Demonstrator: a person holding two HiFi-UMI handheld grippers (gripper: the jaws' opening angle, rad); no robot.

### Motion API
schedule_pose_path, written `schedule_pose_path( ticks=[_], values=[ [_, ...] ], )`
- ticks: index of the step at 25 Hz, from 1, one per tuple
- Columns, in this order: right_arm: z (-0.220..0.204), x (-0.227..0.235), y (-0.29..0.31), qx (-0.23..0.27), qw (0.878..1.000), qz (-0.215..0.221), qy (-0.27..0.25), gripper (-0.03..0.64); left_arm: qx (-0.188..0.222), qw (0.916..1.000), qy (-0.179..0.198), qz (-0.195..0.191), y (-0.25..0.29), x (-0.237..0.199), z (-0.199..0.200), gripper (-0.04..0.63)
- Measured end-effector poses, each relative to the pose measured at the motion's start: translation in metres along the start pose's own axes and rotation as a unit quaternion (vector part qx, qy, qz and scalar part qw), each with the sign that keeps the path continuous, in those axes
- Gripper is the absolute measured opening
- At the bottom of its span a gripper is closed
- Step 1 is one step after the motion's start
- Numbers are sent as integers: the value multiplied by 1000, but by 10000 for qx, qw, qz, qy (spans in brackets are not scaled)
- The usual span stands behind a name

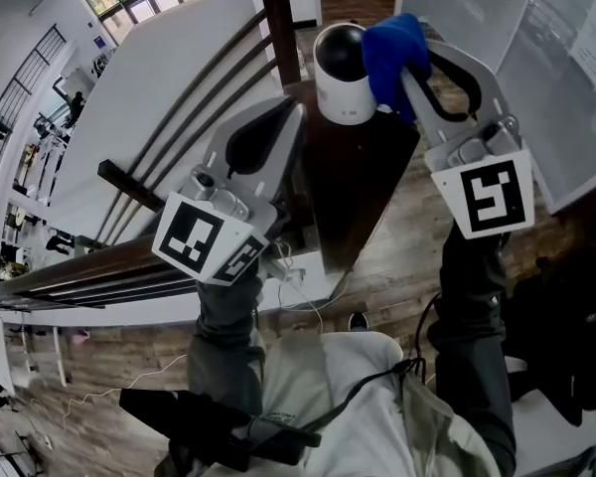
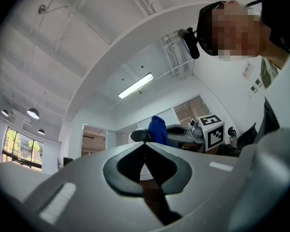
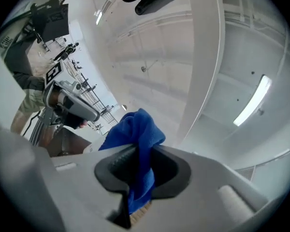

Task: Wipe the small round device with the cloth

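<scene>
The small round device (image 1: pixel 344 79), white with a dark domed top, stood at the far end of the dark brown worktop (image 1: pixel 356 192), close to its far edge. The right gripper (image 1: pixel 407 72) reached in from the worktop's right side. Its jaws were clamped on a blue cloth (image 1: pixel 394 44), and the right gripper view showed a fold of that cloth (image 3: pixel 137 149) pinched between them, bunched above the tips and trailing down through the gap. In the head view the bundle sat against the upper right of the device's dome. It appeared to touch, though the exact contact was hidden by the cloth itself.

The left gripper (image 1: pixel 295 109) hung over the worktop's left edge with its tips aimed at the device, just short of its white body. Its own view showed the jaws pressed together at the tips (image 2: pixel 145 143) with nothing between them. Past those tips, the same view showed the device (image 2: pixel 139 136) with the cloth (image 2: pixel 158 129) just beside it, and the right gripper's marker cube (image 2: pixel 212 132) further right.
</scene>
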State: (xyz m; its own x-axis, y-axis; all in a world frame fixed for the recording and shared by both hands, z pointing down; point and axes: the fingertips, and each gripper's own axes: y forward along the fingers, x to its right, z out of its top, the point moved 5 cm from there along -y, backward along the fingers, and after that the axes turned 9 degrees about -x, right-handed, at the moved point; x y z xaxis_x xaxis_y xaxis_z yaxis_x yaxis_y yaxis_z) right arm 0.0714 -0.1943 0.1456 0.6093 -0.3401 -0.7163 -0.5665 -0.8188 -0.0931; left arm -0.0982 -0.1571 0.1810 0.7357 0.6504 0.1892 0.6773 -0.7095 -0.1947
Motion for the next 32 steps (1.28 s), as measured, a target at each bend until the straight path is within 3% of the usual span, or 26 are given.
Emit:
schedule_pose_path(
  ticks=[4,7,12,16,20,23,28,32],
  values=[
    [-19,-21,-4,-395,9980,412,-288,65,-11,10000,-7,49,2,5,-4,-5],
    [-22,-23,-9,-305,9974,482,-445,64,-67,9999,-80,109,5,12,-13,-5],
    [-15,15,-14,-172,9998,-5,-90,65,-147,9994,-31,326,-3,18,-11,-5],
    [-12,45,-4,-188,9992,-329,-107,66,-187,9986,100,482,-5,17,-5,-5],
    [-6,27,25,-73,9993,24,-367,66,-209,9980,132,590,-5,18,-5,-5],
    [-14,14,29,49,9997,218,-38,64,-259,9975,173,634,-7,18,-7,-5],
    [-48,-12,31,-600,9926,870,-589,64,-223,9970,121,731,-4,9,-12,-5],
    [-49,1,28,-288,9955,866,-234,64,-194,9974,43,697,1,9,-16,-5]
  ],
)
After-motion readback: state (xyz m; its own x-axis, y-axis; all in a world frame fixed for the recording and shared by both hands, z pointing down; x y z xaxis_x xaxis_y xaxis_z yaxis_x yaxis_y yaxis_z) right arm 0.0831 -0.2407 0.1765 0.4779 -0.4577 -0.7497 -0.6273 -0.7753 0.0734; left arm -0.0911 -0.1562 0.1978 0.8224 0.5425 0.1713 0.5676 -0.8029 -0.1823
